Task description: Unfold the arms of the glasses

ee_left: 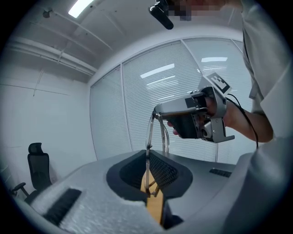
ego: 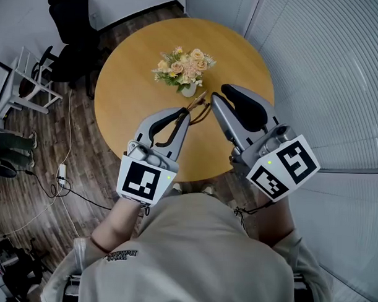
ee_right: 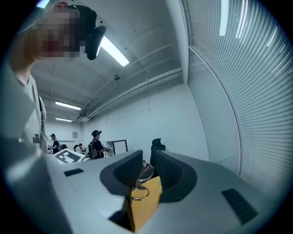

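Fingers [ego: 234,125] pinch one glasses [ego: 200,109]: left gripper [ego: 186,113], right gripper [ego: 218,95].

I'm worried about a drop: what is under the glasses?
Bare wooden table lies under the glasses, which the left gripper and right gripper hold. A flower vase stands just beyond. Table beneath the grippers is hidden.

Thin clear-framed glasses [ego: 200,108]: in head view mostly hidden btw grey left gripper [ego: 180,114] & grey right gripper [ego: 219,96], only slim bits show. Right gripper view: glasses [ee_right: 144,170] largely behind a jaw pad, can't tell which part is pinched. Round wooden table [ego: 136,71]: near edge covered by grippers & person's beige top [ego: 191,252]. Small white vase [ego: 188,90] half under pale flowers [ego: 182,66].
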The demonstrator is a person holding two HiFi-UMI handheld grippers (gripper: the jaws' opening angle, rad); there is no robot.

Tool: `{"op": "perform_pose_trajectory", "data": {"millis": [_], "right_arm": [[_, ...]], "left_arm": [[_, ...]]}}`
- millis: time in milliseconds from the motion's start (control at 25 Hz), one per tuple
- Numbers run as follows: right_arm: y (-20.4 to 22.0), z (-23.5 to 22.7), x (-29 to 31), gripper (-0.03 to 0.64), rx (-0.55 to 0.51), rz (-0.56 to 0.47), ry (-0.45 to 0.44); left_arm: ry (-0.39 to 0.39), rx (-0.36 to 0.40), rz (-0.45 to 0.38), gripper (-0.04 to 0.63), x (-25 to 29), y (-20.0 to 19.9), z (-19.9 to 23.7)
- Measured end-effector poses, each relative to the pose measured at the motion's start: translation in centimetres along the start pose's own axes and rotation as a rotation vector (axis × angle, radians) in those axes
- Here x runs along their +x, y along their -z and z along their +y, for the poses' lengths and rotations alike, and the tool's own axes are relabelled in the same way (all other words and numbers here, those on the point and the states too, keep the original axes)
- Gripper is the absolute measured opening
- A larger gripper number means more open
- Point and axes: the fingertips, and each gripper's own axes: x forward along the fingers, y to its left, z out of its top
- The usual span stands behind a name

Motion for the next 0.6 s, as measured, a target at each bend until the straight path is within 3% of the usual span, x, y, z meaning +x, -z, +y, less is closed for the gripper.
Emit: {"op": "perform_pose_trajectory", "data": {"millis": [200, 600], "right_arm": [[0.9, -0.1, -0.1, 0.071, -0.016, 0.039, 0.013], [3.9, -0.4, -2.1, 0.060, -0.080, 0.125, 0.059]], "left_arm": [[-0.008, -0.013, -0.006, 0.037, -0.2, -0.1, 0.2], [-0.097, -0.167, -0.058, 0.038, -1.6, 0.2, 3.7]]}}
